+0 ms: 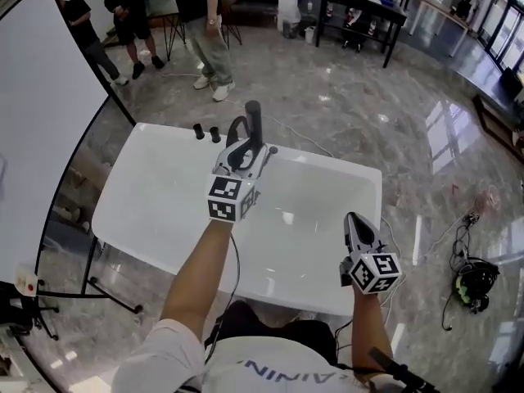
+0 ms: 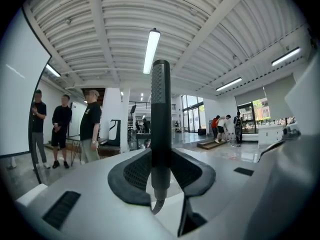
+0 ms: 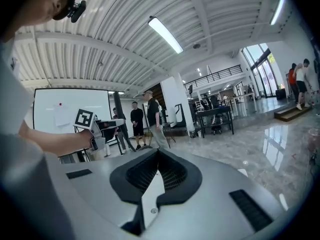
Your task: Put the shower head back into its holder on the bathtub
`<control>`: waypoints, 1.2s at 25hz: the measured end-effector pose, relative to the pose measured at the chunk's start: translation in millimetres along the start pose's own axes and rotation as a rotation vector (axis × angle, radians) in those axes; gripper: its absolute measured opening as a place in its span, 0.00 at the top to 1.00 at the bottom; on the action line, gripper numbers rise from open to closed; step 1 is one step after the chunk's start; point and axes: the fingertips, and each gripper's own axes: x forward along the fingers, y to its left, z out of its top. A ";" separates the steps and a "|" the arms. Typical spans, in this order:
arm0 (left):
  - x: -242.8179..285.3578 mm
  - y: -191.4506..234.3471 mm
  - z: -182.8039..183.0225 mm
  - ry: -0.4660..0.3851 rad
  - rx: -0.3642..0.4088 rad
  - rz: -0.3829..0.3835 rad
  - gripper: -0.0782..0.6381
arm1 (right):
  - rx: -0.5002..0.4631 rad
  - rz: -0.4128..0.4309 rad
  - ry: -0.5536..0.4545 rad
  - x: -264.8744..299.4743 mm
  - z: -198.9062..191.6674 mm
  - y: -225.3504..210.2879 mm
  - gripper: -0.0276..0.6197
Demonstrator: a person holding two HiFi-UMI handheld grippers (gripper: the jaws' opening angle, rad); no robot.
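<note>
Right claw (image 1: 351,218) (image 3: 157,154): nearest us, above the near rim of the bathtub (image 1: 155,195), jaws pressed together on nothing.
Left claw (image 1: 246,150) (image 2: 161,176): pinching the shower head (image 1: 254,119) (image 2: 160,109) low on its handle.
Place: we hold it in the air over the tub, near two dark fittings (image 1: 206,132) on the far rim; we cannot tell which is the holder.
Axis: upright, spray end up, hose end down.
Risk: we judge the round handle may twist or slip in the pads, or the hose may tug it off line.
</note>
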 end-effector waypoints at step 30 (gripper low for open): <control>157.5 85.4 -49.4 -0.114 -0.047 -0.074 0.71 | -0.057 0.062 -0.021 226.2 -8.0 8.9 0.94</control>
